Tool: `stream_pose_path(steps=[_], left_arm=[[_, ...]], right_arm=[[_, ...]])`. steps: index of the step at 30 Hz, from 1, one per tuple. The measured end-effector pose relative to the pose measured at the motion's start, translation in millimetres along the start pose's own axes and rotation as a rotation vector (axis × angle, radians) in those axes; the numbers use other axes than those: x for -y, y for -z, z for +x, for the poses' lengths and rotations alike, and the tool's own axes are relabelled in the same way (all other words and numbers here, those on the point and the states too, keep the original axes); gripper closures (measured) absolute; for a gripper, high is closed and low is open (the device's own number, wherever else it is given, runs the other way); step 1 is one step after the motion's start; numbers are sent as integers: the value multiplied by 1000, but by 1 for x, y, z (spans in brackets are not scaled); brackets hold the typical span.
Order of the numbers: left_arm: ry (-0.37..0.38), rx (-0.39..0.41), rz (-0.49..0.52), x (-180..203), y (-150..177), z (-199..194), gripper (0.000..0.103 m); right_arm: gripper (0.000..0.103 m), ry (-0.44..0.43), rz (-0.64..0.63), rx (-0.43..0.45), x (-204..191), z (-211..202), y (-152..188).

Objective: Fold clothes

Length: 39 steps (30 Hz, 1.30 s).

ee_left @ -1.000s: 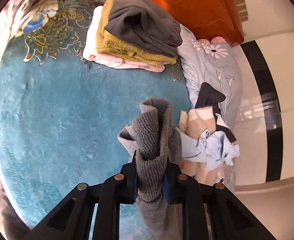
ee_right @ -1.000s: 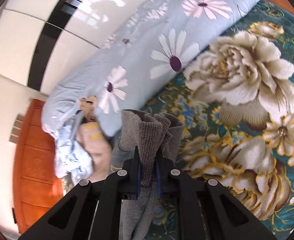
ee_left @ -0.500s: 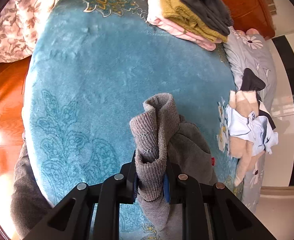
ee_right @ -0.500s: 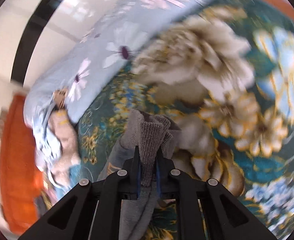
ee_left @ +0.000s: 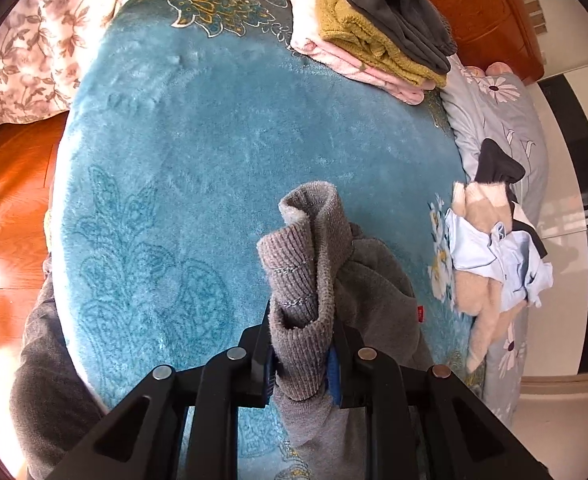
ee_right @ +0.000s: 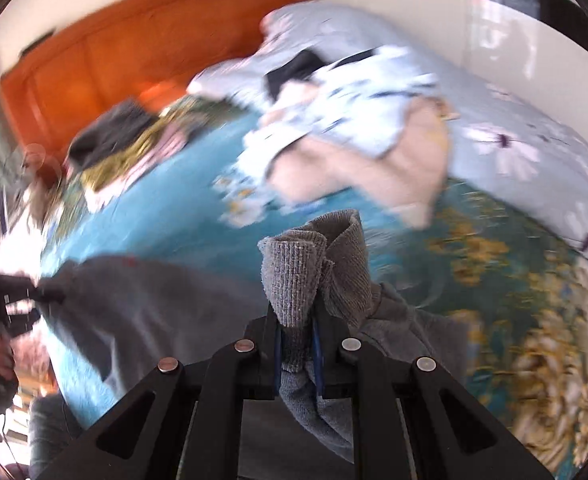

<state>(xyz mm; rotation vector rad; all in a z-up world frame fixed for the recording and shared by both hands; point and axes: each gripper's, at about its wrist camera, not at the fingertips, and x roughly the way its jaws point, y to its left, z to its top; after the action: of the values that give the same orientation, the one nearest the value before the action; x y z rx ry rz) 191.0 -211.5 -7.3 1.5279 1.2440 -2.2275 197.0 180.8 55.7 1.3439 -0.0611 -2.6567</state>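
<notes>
Right wrist view is motion-blurred; right gripper [ee_right: 298, 344] pinches the grey knit garment [ee_right: 314, 268], and left gripper [ee_left: 300, 354] clamps its ribbed cuff [ee_left: 302, 264], lower fabric cut off

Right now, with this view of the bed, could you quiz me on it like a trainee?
1. True or false: both grippers are clamped on the grey garment.
2. Which item tops the folded stack? A) pink B) mustard C) dark grey
3. What covers the bed under the garment?

Key:
1. True; left gripper and right gripper each pinch a ribbed edge.
2. C
3. A teal blanket.
</notes>
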Motion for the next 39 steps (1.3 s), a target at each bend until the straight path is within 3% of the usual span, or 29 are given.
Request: stream_pose_path(steps=[5,13,15,17,19,21,26,31,39], left_arm=[[15,-6,-8,-2,1,0,81],[7,-10,-14,-8,5,3,81],[6,-12,-18,-9,5,4,81],[2,-13,-10,-8,5,3,81],[3,-4,4,-6,6,0,81],[-19,23,41,1,8,-5,82],[-38,120,218,50,23,-30,83],[40,169,479,131,60,-59,83],[37,59,955,224,201,-25,83]], right_arm=[[91,10,-157,-73,-67,35,26],[85,28,-275,-106,-91,47,47],[75,-10,-295,-99,-94,43,50],[55,-97,-315,-92,-96,36,51],[54,-161,-307,-85,-93,29,51],[54,-164,-227,-81,-73,22,46],[54,-113,48,-90,1,12,35],[54,167,180,-73,73,-1,41],[54,234,416,-74,152,-21,66]])
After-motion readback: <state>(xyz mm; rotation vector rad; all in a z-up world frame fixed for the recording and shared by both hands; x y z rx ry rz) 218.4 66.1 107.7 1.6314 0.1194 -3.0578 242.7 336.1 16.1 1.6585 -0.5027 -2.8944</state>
